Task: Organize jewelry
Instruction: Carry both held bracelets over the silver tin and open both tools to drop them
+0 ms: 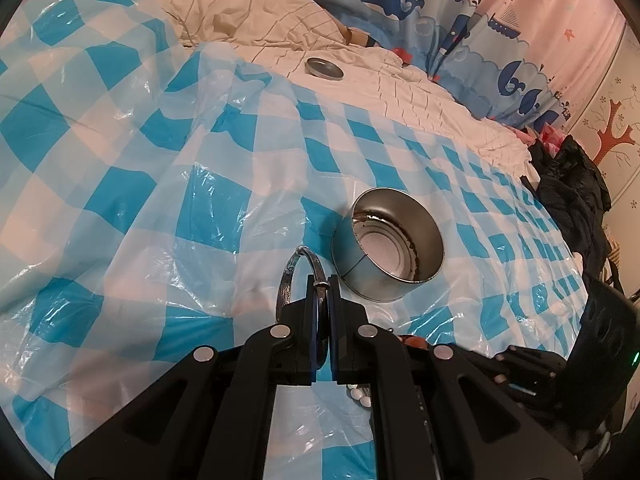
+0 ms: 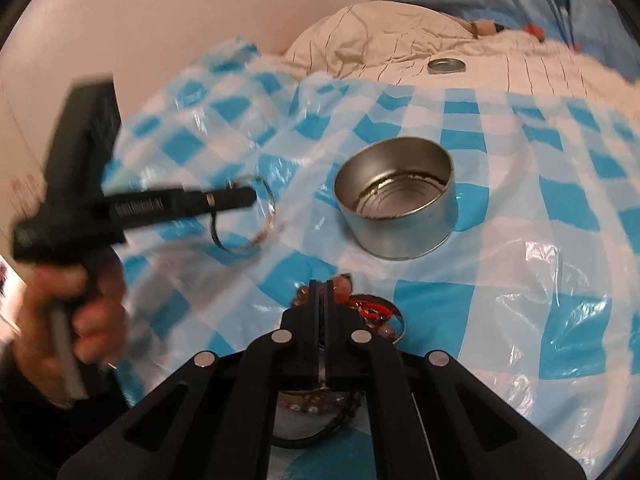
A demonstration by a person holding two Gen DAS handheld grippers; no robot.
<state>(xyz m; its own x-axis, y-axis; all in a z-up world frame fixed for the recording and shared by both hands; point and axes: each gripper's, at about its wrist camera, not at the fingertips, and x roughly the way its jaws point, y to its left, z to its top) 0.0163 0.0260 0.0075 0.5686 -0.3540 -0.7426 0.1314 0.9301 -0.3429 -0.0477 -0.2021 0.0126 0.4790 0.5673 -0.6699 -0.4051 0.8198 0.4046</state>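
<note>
A blue-checked plastic sheet (image 1: 120, 184) covers the bed. On it the open metal tin (image 1: 388, 240) stands just ahead and right of the left gripper (image 1: 322, 286), clenched on a silver bangle (image 1: 294, 276) held edge-up. The right gripper (image 2: 322, 290) is clamped on a beaded bracelet (image 2: 344, 284) nearer the camera than the tin, the beads likely next in.

Bed (image 1: 440, 104) with cream wrinkled bedding, blue-white checked plastic sheet (image 1: 140, 184) spread over it. Open metal tin (image 1: 388, 240) sits on the sheet, lid (image 1: 324, 68) on bare bedding behind, dark clothes (image 1: 568, 184) at edge.
</note>
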